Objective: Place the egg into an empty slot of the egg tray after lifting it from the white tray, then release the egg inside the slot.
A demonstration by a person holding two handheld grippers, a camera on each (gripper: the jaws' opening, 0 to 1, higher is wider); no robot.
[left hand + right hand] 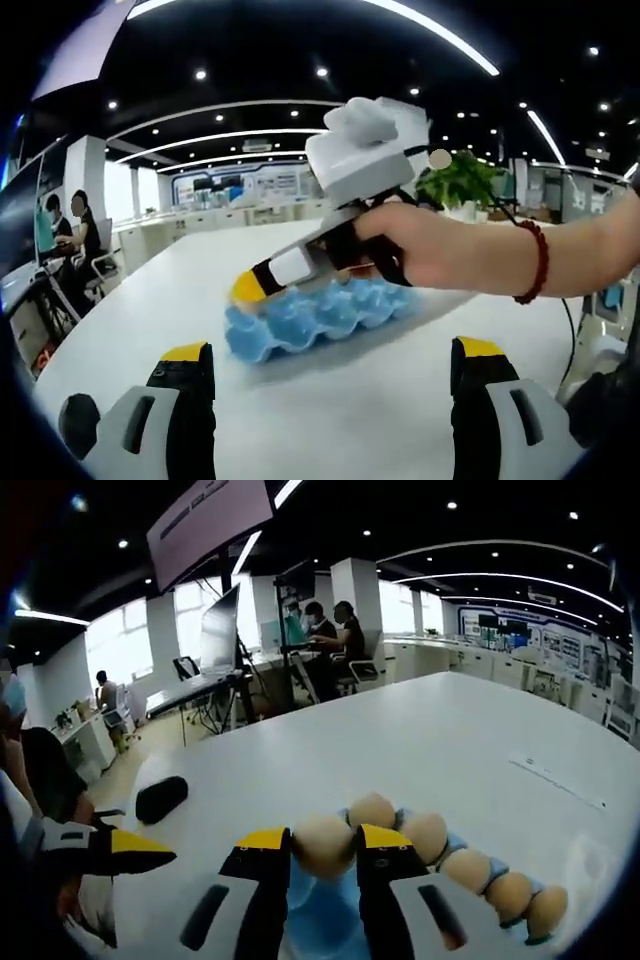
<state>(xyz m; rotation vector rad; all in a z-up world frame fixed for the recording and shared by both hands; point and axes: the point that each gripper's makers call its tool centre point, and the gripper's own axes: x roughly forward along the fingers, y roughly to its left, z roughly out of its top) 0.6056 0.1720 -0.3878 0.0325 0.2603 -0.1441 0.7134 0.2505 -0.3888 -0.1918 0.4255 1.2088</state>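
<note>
Ahead of the left gripper [330, 375], whose jaws stood wide apart, lay a blue egg tray [315, 318] on the white table [370, 420]. A hand [435, 245] held the right gripper [250, 288] over the tray.

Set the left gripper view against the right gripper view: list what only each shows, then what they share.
Left gripper view alone: a hand with a red bead bracelet holding the right tongs over the blue egg tray, and a potted plant.

Right gripper view alone: an egg clamped between the right tongs' jaws, more eggs in the tray, a black object.

Shared: white table, egg tray.
</note>
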